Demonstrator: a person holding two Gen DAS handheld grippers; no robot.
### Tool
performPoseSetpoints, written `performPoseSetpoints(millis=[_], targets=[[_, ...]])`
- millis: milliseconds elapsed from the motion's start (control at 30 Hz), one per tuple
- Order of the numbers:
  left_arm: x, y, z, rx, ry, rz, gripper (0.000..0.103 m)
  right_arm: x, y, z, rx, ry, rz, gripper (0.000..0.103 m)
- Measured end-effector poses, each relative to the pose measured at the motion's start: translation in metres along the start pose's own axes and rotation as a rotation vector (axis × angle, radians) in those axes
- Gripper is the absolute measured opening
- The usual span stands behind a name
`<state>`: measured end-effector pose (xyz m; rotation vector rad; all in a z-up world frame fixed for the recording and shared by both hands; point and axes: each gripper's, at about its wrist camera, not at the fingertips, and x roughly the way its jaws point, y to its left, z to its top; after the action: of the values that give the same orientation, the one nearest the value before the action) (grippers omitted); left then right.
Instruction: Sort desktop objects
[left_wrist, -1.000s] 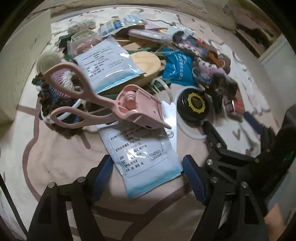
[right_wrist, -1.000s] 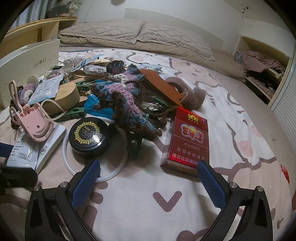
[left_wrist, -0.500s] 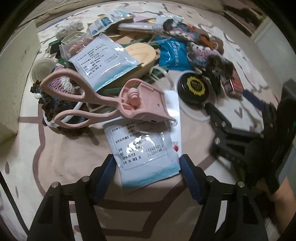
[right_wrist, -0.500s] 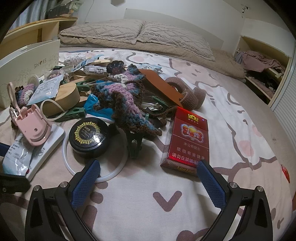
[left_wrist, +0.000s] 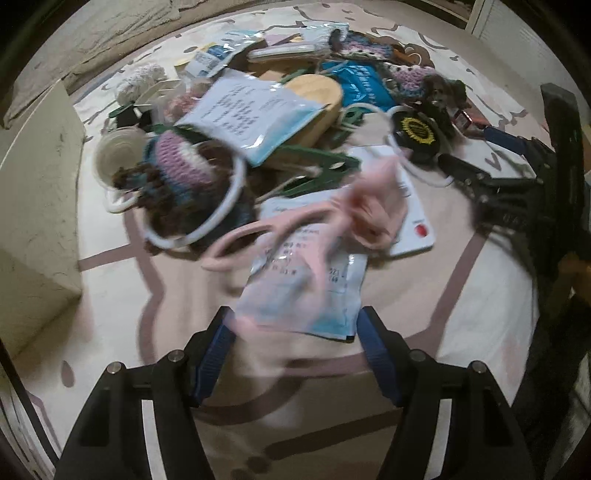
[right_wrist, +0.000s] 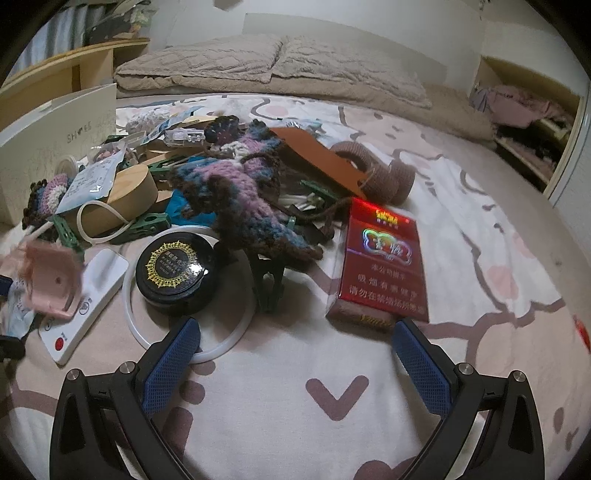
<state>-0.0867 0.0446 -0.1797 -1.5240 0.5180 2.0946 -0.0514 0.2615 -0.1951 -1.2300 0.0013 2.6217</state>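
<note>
With my left gripper (left_wrist: 295, 332) closed across the mask packet (left_wrist: 303, 291), I judge the next move is lifting it clear of the pink curler (left_wrist: 354, 214) while my right gripper (right_wrist: 295, 354) hangs open.

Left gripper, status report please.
Left gripper closing in, pads at the mask packet edges. Pink eyelash curler lies on it, blurred. Right gripper open, empty.
</note>
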Motion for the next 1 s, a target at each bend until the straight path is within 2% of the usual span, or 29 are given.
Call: performPoseSetpoints(millis=[167,300,467,567,667,767,1000], targets=[[-0.005,0.014,-0.011,0.049,-0.05,-0.027,0.07,0.004,-0.005,0.0,0.033,0.017,0.039,0.103],[-0.001,0.014,-0.01,0.085,-0.093,-0.021,0.076,0.005,-0.004,-0.001,0.033,0.015,0.037,0.103],[0.005,0.013,0.018,0.141,-0.149,-0.017,0.076,0.005,-0.004,-0.001,0.04,0.014,0.044,0.103],[0.007,0.008,0.024,0.17,-0.15,-0.036,0.076,0.005,-0.005,-0.002,0.037,0.013,0.041,0.103],[0.008,0.007,0.024,0.192,-0.14,-0.056,0.067,0.005,-0.006,-0.003,0.038,0.013,0.042,0.103],[0.003,0.007,0.019,0.198,-0.142,-0.068,0.064,0.005,-0.005,-0.003,0.038,0.013,0.042,0.103],[-0.005,0.011,0.0,0.23,-0.134,-0.066,0.063,0.005,-0.006,-0.003,0.038,0.013,0.043,0.103]])
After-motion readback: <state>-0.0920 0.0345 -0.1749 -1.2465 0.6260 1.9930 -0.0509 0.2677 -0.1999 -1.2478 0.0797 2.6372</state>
